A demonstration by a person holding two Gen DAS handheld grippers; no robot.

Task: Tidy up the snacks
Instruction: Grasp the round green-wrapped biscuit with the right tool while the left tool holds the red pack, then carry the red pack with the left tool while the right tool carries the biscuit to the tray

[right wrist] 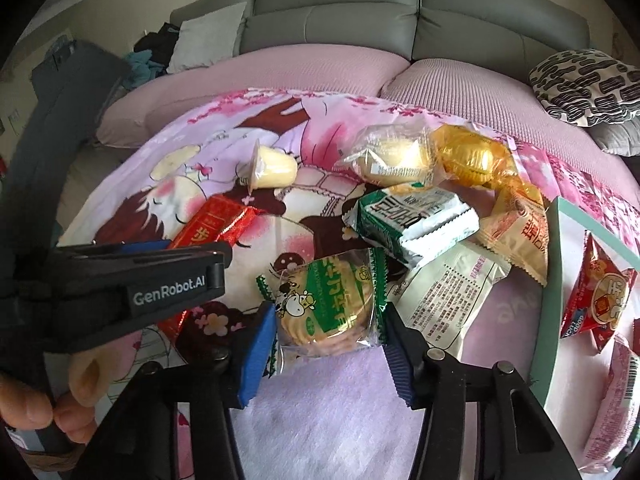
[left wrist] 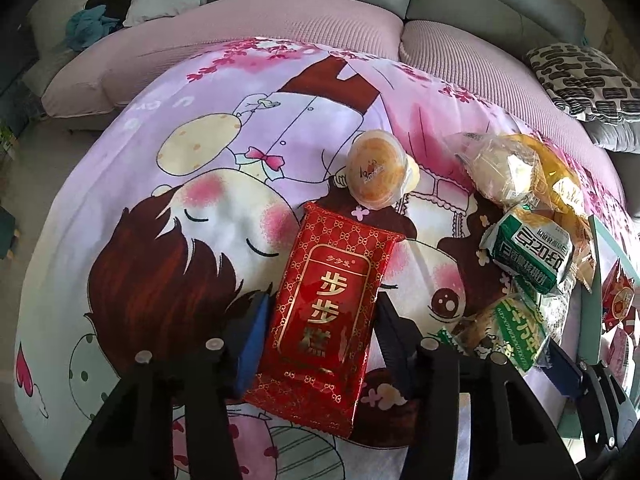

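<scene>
Your left gripper (left wrist: pixel 320 312) squeezes the red snack pack (left wrist: pixel 326 316) lying on the pink cloth (left wrist: pixel 160 140). Your right gripper (right wrist: pixel 330 340) squeezes the green cookie pack (right wrist: pixel 328 304) beside the snack pile (right wrist: pixel 440 200).

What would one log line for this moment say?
left gripper: around red pack | right gripper: around cookie pack | both packs on cloth | box: some snacks

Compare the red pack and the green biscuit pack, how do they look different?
The red pack is opaque, long and rectangular with gold characters; the green biscuit pack is clear-windowed, squarish, showing round biscuits and a cartoon cow. Both lie flat on the cloth, each between a gripper's fingers.
</scene>
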